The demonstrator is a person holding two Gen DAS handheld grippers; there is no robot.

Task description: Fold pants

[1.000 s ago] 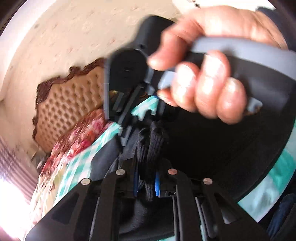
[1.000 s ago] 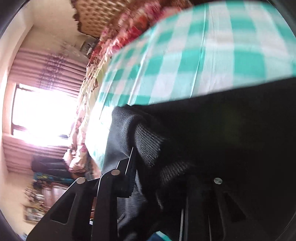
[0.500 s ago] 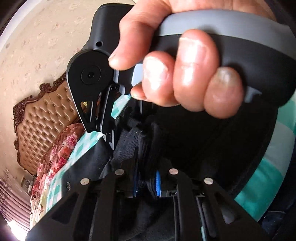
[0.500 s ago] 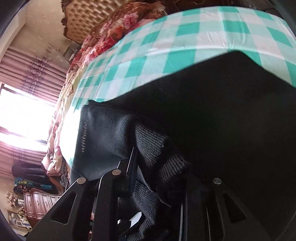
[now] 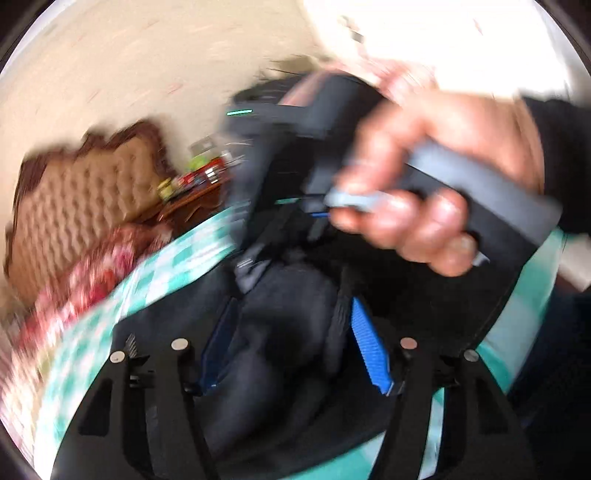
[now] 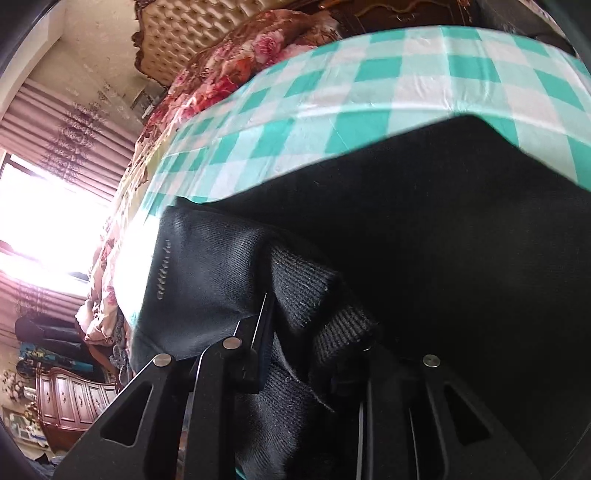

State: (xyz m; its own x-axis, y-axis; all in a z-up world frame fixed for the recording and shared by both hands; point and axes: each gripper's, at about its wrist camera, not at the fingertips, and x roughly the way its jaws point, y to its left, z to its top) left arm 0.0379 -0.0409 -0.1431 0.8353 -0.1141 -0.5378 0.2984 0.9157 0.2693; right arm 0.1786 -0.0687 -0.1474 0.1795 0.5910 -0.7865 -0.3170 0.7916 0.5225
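Two risks: left tongs (image 5: 291, 343), spread wide around black knit pants (image 6: 424, 229), could drop them; right tongs (image 6: 314, 354), clamping the cuff, might slip.

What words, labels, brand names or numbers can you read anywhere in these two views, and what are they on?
None can be read.
A small pale mark on the black knit pants near the cuff: too small to read, may be only stitching.
Colourful packets on the dark wooden bedside cabinet in the left wrist view: blurred, unreadable.
The green-and-white checked bed sheet and tufted beige headboard carry no text.
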